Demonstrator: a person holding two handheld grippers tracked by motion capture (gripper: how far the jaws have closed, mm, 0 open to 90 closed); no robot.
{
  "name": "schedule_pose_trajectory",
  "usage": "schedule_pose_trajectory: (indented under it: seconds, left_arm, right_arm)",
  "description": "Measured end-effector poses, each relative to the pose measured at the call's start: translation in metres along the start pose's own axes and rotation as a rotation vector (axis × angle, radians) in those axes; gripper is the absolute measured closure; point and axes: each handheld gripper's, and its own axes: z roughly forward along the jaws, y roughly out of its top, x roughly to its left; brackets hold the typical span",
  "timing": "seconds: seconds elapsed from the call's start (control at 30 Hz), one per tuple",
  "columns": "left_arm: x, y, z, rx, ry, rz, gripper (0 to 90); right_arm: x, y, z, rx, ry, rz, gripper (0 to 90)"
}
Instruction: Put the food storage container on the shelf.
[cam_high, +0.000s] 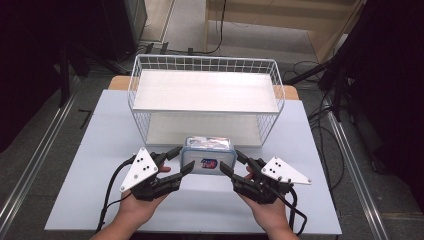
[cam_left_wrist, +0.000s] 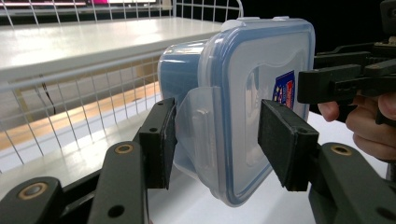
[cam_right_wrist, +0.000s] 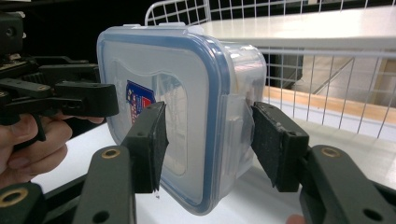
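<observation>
A: State the grip.

B: Left gripper (cam_high: 178, 162) and right gripper (cam_high: 231, 162) each clamp one end of the plastic box (cam_high: 206, 155), jaws half closed across its lid clips. The box hangs tipped, lid toward the person, above the table (cam_high: 90, 165) near its front edge, before the wire shelf (cam_high: 205, 90).

A: Procedure?

B: Raise both hands together, level, palms up, forearms angled inward; clear the shelf rim before advancing.

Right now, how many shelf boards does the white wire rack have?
2. The upper board lies across the top of the wire rack. The lower board sits under it near the table, behind the plastic container; part of it is hidden.
</observation>
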Motion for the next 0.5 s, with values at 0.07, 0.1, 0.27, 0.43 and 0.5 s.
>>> schedule_pose_trajectory:
  seconds: [0.07, 0.1, 0.27, 0.43, 0.5]
  left_arm:
    - [0.001, 0.003, 0.0, -0.011, 0.0, 0.004, 48.3]
    - [0.001, 0.005, 0.0, -0.016, 0.001, 0.006, 48.3]
    - [0.004, 0.014, 0.0, -0.047, 0.006, 0.008, 48.3]
    - [0.007, 0.02, 0.001, -0.066, 0.01, 0.015, 48.3]
    - [0.008, 0.023, 0.002, -0.077, 0.008, 0.018, 48.3]
  right_arm:
    - [0.0, 0.004, 0.0, -0.007, -0.001, -0.008, 47.8]
    - [0.001, 0.009, 0.0, -0.016, -0.004, -0.022, 47.7]
    - [0.001, 0.021, 0.002, -0.041, 0.0, -0.035, 47.8]
    - [-0.001, 0.028, 0.003, -0.058, 0.001, -0.037, 47.8]
    - [-0.001, 0.032, 0.004, -0.067, 0.0, -0.047, 47.8]
